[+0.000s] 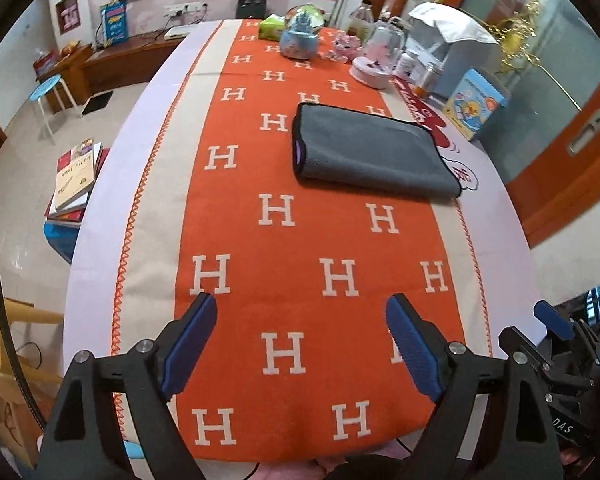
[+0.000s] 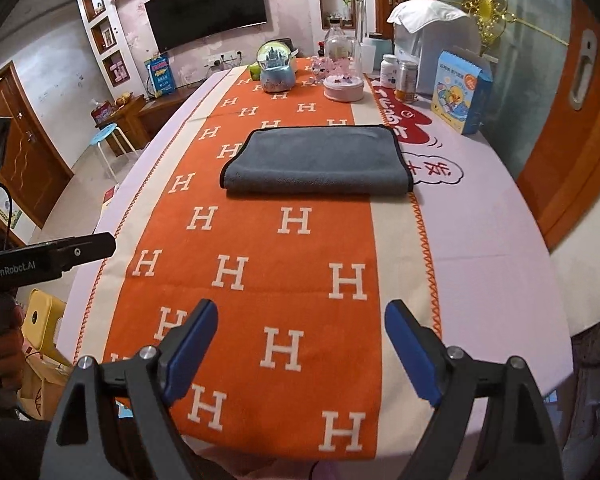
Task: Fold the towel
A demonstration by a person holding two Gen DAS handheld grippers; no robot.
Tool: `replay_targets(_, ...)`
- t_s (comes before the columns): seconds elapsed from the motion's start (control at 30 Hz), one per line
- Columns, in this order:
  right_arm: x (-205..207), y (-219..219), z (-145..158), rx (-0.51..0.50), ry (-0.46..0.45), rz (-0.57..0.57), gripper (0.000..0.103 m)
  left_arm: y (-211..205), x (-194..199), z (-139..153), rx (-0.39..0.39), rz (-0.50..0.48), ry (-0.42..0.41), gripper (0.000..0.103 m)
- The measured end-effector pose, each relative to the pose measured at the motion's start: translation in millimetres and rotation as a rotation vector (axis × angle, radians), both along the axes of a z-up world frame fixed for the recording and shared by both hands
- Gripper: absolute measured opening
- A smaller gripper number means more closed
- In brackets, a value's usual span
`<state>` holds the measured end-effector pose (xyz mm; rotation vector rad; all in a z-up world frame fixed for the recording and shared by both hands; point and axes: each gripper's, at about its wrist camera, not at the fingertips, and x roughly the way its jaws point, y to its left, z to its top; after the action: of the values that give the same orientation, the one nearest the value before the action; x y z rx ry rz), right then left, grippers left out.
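Observation:
A grey towel (image 1: pixel 370 152) lies folded into a thick rectangle on the orange H-patterned cloth (image 1: pixel 300 248), in the middle of the table; it also shows in the right wrist view (image 2: pixel 318 160). My left gripper (image 1: pixel 300 344) is open and empty, held above the near end of the table, well short of the towel. My right gripper (image 2: pixel 300 348) is open and empty, also near the front edge. The right gripper shows at the lower right of the left wrist view (image 1: pixel 552 320). The left gripper's body (image 2: pixel 52 260) shows at the left of the right wrist view.
Snow globe (image 2: pixel 276 68), pink glass-dome ornament (image 2: pixel 343 80), bottles (image 2: pixel 398 76) and a blue carton (image 2: pixel 460 92) crowd the far end and right side. A white-covered appliance (image 2: pixel 432 36) stands behind. Stool (image 2: pixel 108 136) and books (image 1: pixel 76 180) lie left of the table.

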<state>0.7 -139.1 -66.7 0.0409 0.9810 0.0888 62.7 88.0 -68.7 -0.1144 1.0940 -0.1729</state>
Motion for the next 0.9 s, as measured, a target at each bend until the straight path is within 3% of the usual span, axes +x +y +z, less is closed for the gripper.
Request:
replay_targets(0.33, -20, -5, 30, -0.024, -0.022, -0.007, 0.089, -16, -18, 30, 0.048, -0.023, -0.070, 0.090)
replay_targets(0.63, -29, -28, 49, 0.006, 0.047, 0.003, 0.092, -49, -48, 50, 0.089, 0.015, -0.118, 0.090)
replay_targets(0.9, -42, -34, 56, 0.047, 0.049, 0.027, 0.094, -68, -69, 55, 0.120, 0.074, -0.097, 0.090)
